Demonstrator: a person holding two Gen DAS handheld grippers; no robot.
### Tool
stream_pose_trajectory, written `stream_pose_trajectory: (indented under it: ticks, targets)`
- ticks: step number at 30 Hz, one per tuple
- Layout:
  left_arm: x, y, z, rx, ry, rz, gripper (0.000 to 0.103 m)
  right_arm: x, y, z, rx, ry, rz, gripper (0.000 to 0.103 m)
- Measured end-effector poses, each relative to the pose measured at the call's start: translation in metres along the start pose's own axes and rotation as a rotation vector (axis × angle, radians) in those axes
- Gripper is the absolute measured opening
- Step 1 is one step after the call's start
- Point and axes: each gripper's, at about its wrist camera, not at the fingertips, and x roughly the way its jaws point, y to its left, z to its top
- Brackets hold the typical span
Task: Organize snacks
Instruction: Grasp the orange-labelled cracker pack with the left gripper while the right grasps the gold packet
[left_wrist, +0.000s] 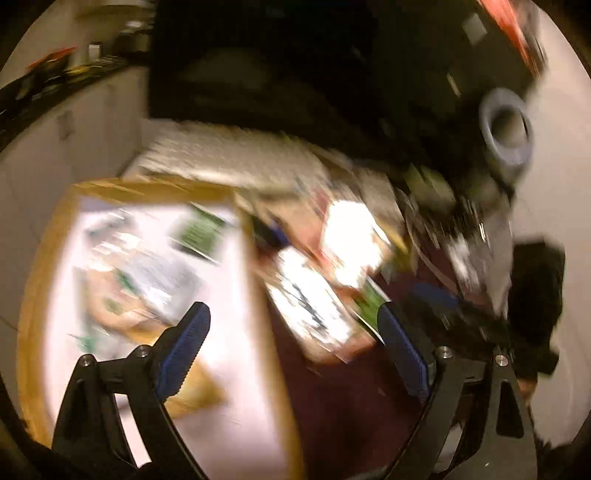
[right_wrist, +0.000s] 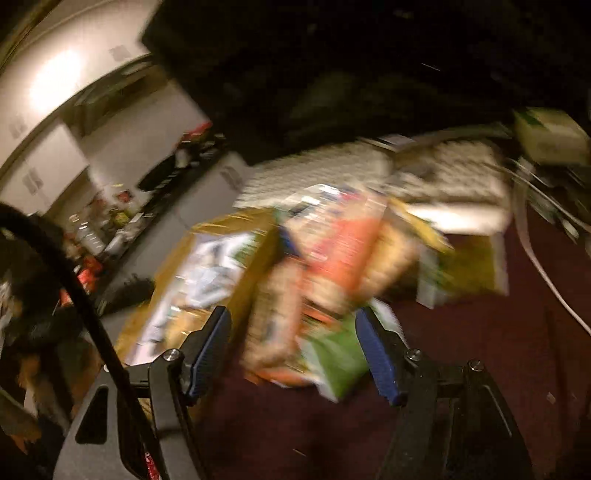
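Observation:
Both views are blurred by motion. In the left wrist view, my left gripper (left_wrist: 291, 328) is open and empty, above the edge of a cardboard box (left_wrist: 44, 266) with a white floor that holds several snack packets (left_wrist: 140, 273). A pile of snack packets (left_wrist: 317, 295) lies on the dark red surface to the box's right. In the right wrist view, my right gripper (right_wrist: 293, 336) is open and empty over the pile; an orange packet (right_wrist: 343, 251) and a green packet (right_wrist: 336, 358) lie between its fingers. The cardboard box (right_wrist: 255, 266) is to the left.
A white patterned cloth (right_wrist: 424, 173) lies behind the pile. A roll of grey tape (left_wrist: 506, 125) sits at upper right in the left view. A white cable (right_wrist: 535, 258) runs along the dark red surface (right_wrist: 480, 350). A cluttered counter (right_wrist: 122, 210) stands to the left.

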Motion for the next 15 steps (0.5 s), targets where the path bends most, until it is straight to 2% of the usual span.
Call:
stream_pose_trajectory:
  ticks: [2,4,7,10,12,15]
  targets:
    - [0.020,-0.026,-0.003,0.056,0.058,0.007,0.092,-0.004,-0.014,-0.002,0.025,0.000,-0.050,0.070]
    - [0.036,-0.040,-0.003,0.087,0.084,0.057,0.092,-0.005,-0.027,0.001,0.058,0.006,-0.092,0.070]
    - [0.061,-0.042,0.007,0.042,0.126,0.099,0.092,-0.008,-0.038,0.006,0.067,-0.006,-0.175,0.070]
    - [0.071,-0.041,0.011,-0.021,0.148,0.102,0.092,-0.004,-0.048,0.020,0.036,-0.011,-0.254,0.070]
    - [0.073,-0.051,0.016,-0.016,0.131,0.087,0.092,0.001,-0.053,0.030,0.025,0.000,-0.259,0.070]
    - [0.086,-0.064,0.036,-0.004,0.113,0.087,0.092,0.009,-0.067,0.043,0.068,0.011,-0.223,0.070]
